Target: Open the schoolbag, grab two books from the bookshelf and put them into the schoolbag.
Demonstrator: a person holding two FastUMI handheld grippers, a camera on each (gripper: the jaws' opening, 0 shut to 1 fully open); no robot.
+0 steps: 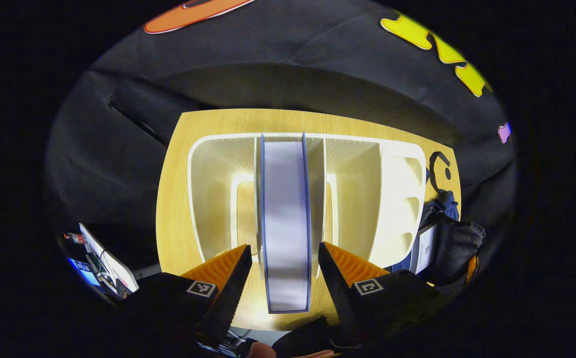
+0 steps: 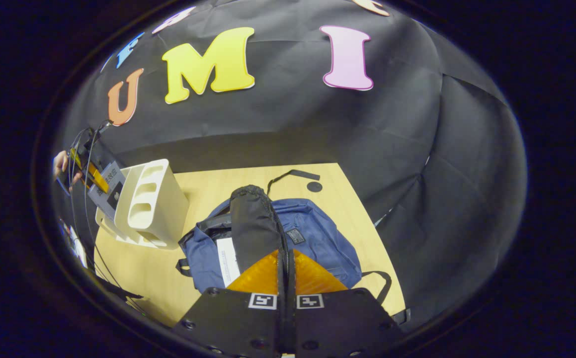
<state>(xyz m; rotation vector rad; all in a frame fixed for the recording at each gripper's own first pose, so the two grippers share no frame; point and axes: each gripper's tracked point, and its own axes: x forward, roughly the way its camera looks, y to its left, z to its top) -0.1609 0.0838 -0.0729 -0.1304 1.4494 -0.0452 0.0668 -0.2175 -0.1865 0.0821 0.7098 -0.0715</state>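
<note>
A: What is the left hand-held gripper (image 1: 282, 258) doing in the left gripper view?

B: Its fingers stand spread at the bottom of the frame, one on each side of an upright book (image 1: 286, 223) with blue covers, page edges facing the camera. Neither finger touches it, as far as I can tell. The book stands in the middle slot of the white bookshelf (image 1: 397, 209), centre frame, on the wooden worktop (image 1: 171, 209).

A: And the schoolbag?

B: At the right edge of that view, just beside the bookshelf's end. In the right gripper view the blue schoolbag (image 2: 317, 238) lies in the middle of the worktop, its mouth gaping toward the lower left with a white book (image 2: 228, 261) showing inside.

A: The right hand-held gripper (image 2: 285, 271)?

B: Pinched on the bag's black flap (image 2: 253, 223) at the bottom centre, fingers pressed together with the flap's edge between them. A hand (image 2: 61, 164) holding the other tool shows at the far left.
</note>
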